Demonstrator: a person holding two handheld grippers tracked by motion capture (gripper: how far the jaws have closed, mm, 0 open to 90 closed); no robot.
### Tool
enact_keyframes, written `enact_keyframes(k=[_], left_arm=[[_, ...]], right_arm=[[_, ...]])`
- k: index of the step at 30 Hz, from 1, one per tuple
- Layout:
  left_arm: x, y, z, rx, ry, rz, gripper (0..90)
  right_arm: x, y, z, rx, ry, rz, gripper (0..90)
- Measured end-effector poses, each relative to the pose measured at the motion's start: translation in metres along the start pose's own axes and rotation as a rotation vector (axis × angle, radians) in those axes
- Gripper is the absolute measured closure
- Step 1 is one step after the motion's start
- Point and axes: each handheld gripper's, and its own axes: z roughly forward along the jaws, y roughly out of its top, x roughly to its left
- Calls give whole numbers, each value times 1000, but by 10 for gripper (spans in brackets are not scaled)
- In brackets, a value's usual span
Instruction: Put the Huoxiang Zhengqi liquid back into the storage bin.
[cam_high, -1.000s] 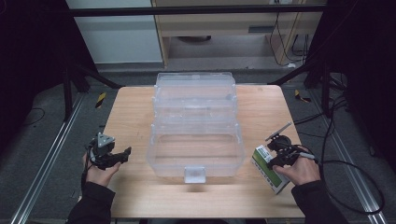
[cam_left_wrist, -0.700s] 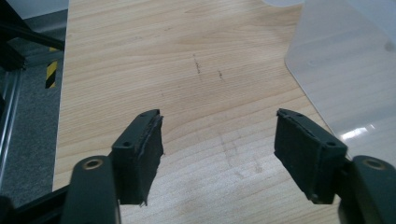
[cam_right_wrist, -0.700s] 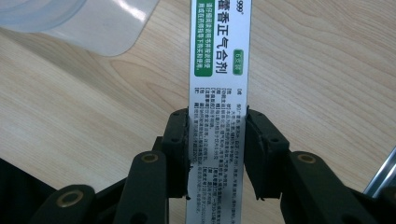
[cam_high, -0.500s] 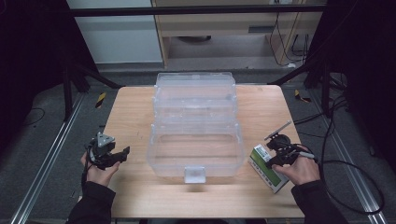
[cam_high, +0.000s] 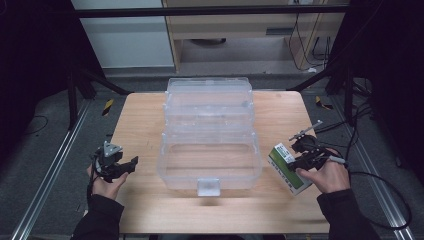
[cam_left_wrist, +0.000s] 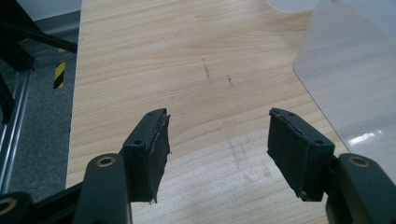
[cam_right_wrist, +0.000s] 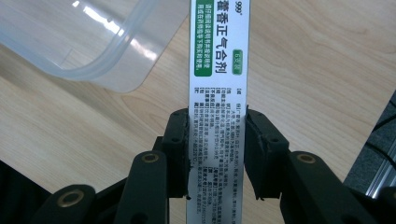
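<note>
Right gripper (cam_high: 304, 156), at the table's (cam_high: 140, 120) near right, clamped on a white-and-green medicine box (cam_high: 287, 167) held just right of the clear plastic storage case (cam_high: 210, 145); left gripper (cam_high: 116, 166), near left beside the case, jaws spread, having just closed slightly, nothing between them.

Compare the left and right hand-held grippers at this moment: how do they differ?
The left hand-held gripper is open with bare table between its pads; the right hand-held gripper is shut on the green-and-white box. The left sits beside the clear container's left wall, the right beside its right wall. Both are black and two-jawed.
</note>
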Motion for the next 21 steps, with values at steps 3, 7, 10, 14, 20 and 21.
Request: enact_keyframes(k=[3, 7, 10, 14, 20, 21], left_arm=[[0, 0, 0, -5, 10, -5, 359], [1, -1, 0, -9, 5, -11, 331], [0, -1, 0, -6, 3, -11, 326], [1, -1, 1, 0, 4, -18, 340], [0, -1, 1, 1, -1, -13, 322], [0, -1, 1, 3, 0, -13, 323]], right_arm=[[-1, 2, -6, -17, -9, 4, 639], [-3, 3, -13, -48, -7, 6, 639], [-4, 4, -19, -75, -12, 13, 639], [-4, 5, -26, -113, -24, 2, 639], [-6, 8, -39, -169, -35, 1, 639], [-6, 9, -41, -177, -35, 1, 640]])
